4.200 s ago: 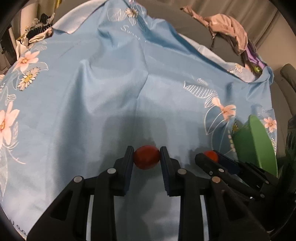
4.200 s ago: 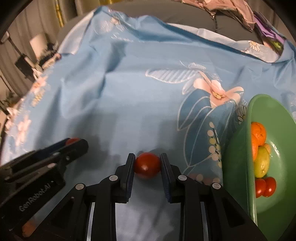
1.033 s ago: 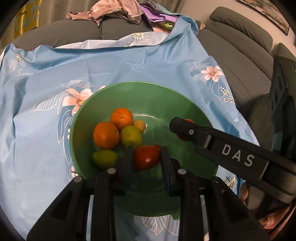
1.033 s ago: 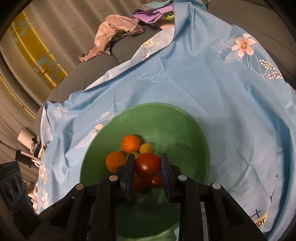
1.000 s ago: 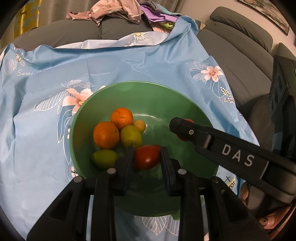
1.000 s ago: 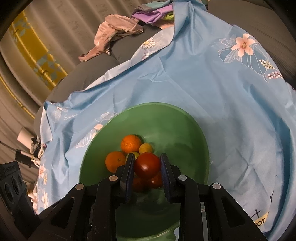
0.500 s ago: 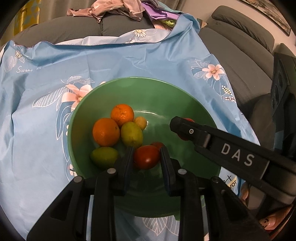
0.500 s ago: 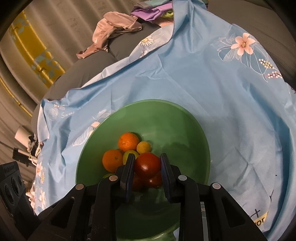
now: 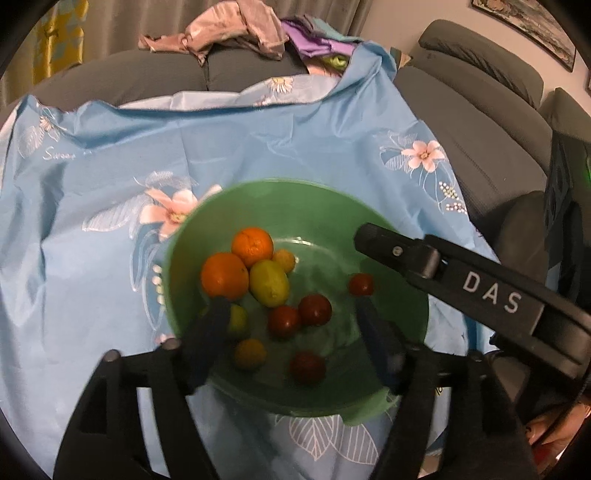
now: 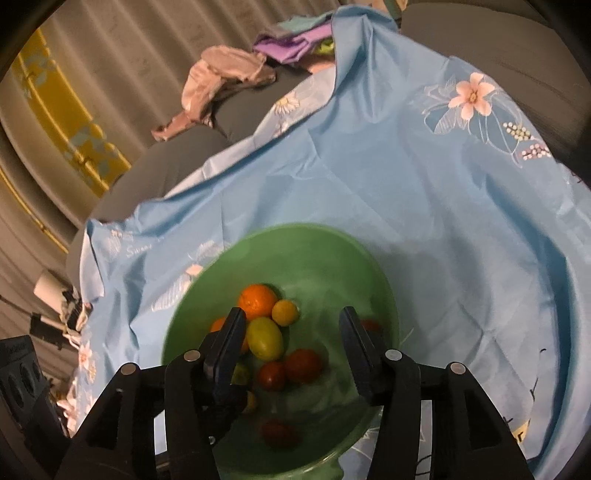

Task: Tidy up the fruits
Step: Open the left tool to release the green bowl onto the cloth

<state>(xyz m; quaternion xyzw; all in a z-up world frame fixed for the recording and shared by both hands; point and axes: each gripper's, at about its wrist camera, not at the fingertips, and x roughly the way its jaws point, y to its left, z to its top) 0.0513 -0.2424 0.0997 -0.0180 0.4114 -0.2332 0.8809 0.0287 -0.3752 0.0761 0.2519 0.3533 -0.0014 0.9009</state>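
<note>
A green bowl [image 9: 391, 251] sits on the blue flowered cloth and holds oranges [image 9: 224, 275], a yellow-green lemon [image 9: 269, 283] and several red tomatoes [image 9: 314, 309]. My left gripper [image 9: 291, 317] hangs open and empty above the bowl. One tomato [image 9: 307, 367] lies low in the bowl below it; another [image 9: 360, 284] lies near the right gripper's finger [image 9: 399, 251]. In the right wrist view my right gripper [image 10: 291, 332] is open and empty over the bowl [image 10: 369, 258], with the fruit [image 10: 264, 338] between its fingers.
The blue cloth [image 9: 110, 206] covers a grey sofa. Crumpled clothes [image 9: 229, 33] lie on the sofa back. Grey cushions [image 9: 480, 96] stand at the right. Yellow curtains [image 10: 66, 122] hang at the left.
Both grippers have opened and let go of their red tomatoes, which now lie in the bowl. Both have pulled up a little from the bowl.
</note>
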